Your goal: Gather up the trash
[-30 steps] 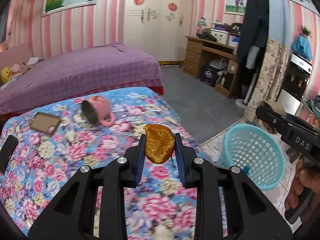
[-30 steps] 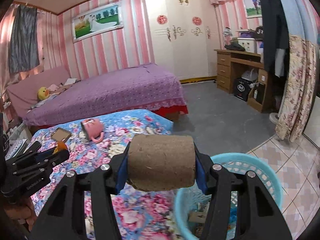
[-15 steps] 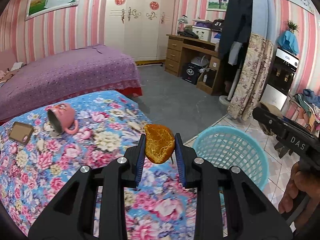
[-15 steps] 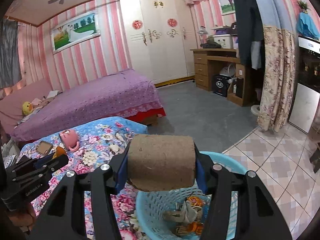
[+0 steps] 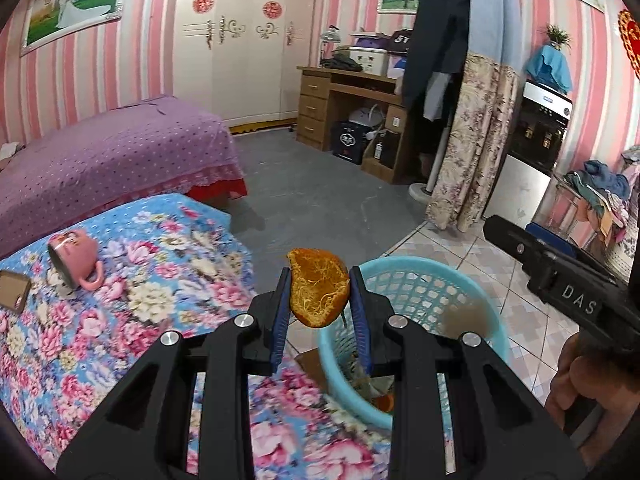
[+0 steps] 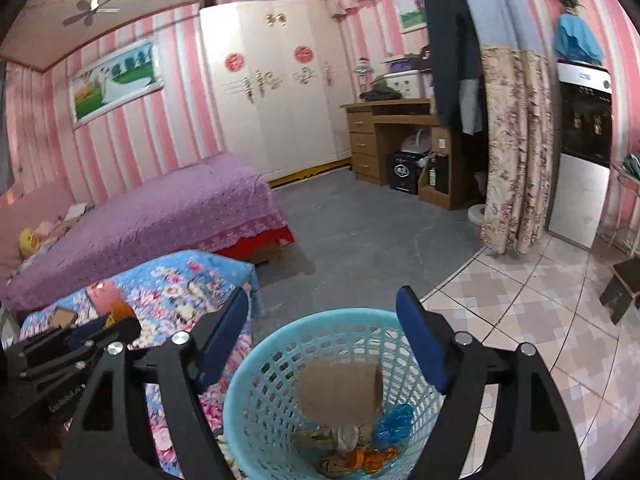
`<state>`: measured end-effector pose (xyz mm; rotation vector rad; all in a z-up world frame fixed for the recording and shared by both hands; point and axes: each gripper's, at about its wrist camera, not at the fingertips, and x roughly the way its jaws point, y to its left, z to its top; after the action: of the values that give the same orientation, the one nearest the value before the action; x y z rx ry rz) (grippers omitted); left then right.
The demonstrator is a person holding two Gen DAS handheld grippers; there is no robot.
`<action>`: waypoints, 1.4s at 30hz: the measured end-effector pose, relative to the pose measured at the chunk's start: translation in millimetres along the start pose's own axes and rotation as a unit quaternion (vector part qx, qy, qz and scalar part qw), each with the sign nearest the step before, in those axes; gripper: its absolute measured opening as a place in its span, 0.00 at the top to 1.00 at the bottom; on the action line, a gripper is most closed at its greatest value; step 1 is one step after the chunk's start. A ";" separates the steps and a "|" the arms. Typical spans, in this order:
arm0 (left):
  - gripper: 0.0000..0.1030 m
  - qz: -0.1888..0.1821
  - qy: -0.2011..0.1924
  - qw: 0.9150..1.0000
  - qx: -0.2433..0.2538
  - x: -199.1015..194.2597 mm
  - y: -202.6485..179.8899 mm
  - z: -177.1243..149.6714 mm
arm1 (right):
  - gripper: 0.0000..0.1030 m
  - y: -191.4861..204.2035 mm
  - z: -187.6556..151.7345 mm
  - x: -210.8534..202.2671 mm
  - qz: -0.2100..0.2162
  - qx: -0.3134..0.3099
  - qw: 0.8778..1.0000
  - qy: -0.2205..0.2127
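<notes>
My left gripper (image 5: 319,296) is shut on a piece of orange peel (image 5: 318,294) and holds it over the near rim of the light blue trash basket (image 5: 432,280). My right gripper (image 6: 324,336) is open above the same basket (image 6: 248,392). A brown cardboard roll (image 6: 340,394) is blurred in mid-air inside the basket, below the right jaws; it also shows as a brown blur in the left wrist view (image 5: 464,318). Wrappers and peel scraps (image 6: 360,444) lie at the basket's bottom.
A table with a floral blue cloth (image 5: 140,280) stands left of the basket, with a tipped pink mug (image 5: 74,256) and a phone (image 5: 14,290) on it. A purple bed (image 6: 160,220), a wooden desk (image 6: 400,148) and a tiled floor (image 6: 540,320) lie beyond.
My right gripper has opened and let go of the cardboard roll, which is falling into the basket. My left gripper has moved right with the peel, to the basket's rim.
</notes>
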<state>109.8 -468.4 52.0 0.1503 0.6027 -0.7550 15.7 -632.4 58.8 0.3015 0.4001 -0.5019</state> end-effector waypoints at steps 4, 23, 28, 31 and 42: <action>0.73 -0.017 0.010 1.000 0.010 10.8 -17.9 0.3 | 0.27 -14.6 3.7 -9.5 -0.018 0.028 0.999 -0.025; 0.05 0.152 -0.036 0.987 -0.031 -100.3 121.4 -54.7 | 0.13 69.2 -3.9 -3.4 0.063 -0.053 0.997 -0.009; 0.05 0.236 -0.020 0.969 -0.063 -161.7 195.5 -111.3 | 0.08 130.0 -24.6 -2.9 0.128 -0.064 0.990 0.019; 0.05 0.285 -0.035 0.954 -0.083 -189.2 228.5 -146.7 | 0.06 169.1 -45.0 -4.9 0.155 -0.081 0.984 0.037; 0.05 0.332 -0.055 0.930 -0.150 -234.7 289.0 -199.6 | 0.06 247.1 -106.6 -26.5 0.177 -0.141 0.973 0.038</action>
<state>81.7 -50.5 -3.7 0.0216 0.5070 -0.0089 91.2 -375.5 21.4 0.1125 0.4742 -0.0804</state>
